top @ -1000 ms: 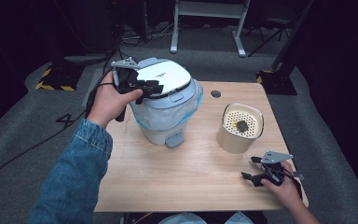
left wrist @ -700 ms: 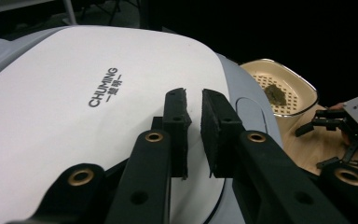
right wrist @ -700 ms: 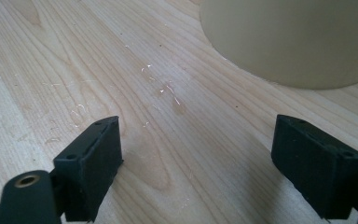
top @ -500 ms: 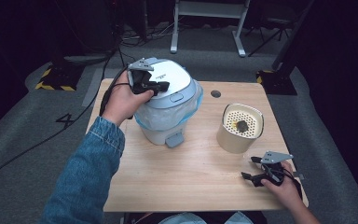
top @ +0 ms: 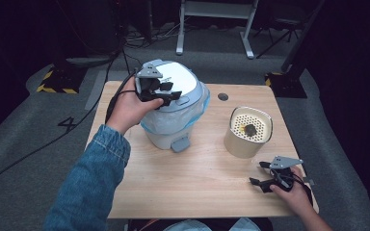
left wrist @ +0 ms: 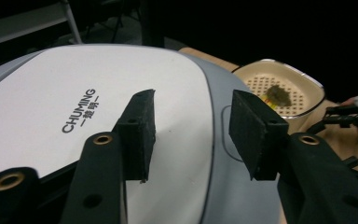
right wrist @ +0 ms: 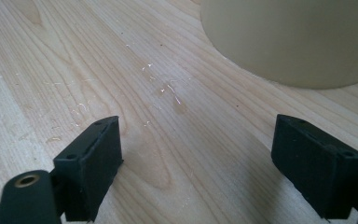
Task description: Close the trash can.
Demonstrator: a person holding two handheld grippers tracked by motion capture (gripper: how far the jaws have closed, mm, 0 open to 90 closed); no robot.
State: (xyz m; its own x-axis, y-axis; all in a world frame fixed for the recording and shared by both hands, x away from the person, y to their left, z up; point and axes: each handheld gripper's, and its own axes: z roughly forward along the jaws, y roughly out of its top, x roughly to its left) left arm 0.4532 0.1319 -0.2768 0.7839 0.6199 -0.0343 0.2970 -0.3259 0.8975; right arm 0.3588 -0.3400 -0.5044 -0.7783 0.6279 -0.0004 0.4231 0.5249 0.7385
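Nearest to the person, at the front right corner of the pale wooden table (top: pixel 202 187), the right gripper (top: pixel 262 174) rests low over the bare wood. Its two black jaws stand wide apart and hold nothing. In the right gripper view the wood grain lies between the jaws, and the smooth side of the cream round pot with a holed top (right wrist: pixel 298 37) rises just beyond them. This hand seems to be waiting.

A little farther back stands that cream pot, and a small dark lump (top: pixel 250 129) sits on its holed top.

Farther back and to the left stands the small white and grey bin with a flat white lid (top: pixel 173 108). It is upright, near the back left part of the table, well apart from the cream pot. A thin blue bag (top: pixel 154 126) lines it and puffs out under the lid. A grey foot pedal (top: pixel 179 144) sticks out at the bottom front. The lid is white in the middle with a grey rim and has dark letters printed on it.

The left gripper (top: pixel 169 94) is over the top of this lid. Its jaws are open a middling way, with the lid just under them, and they grip nothing yet.

The work looks like it is only starting. The lid is shut, the bag is in place, and the dark lump is on the pot. Opening the bin looks like the job left to do.
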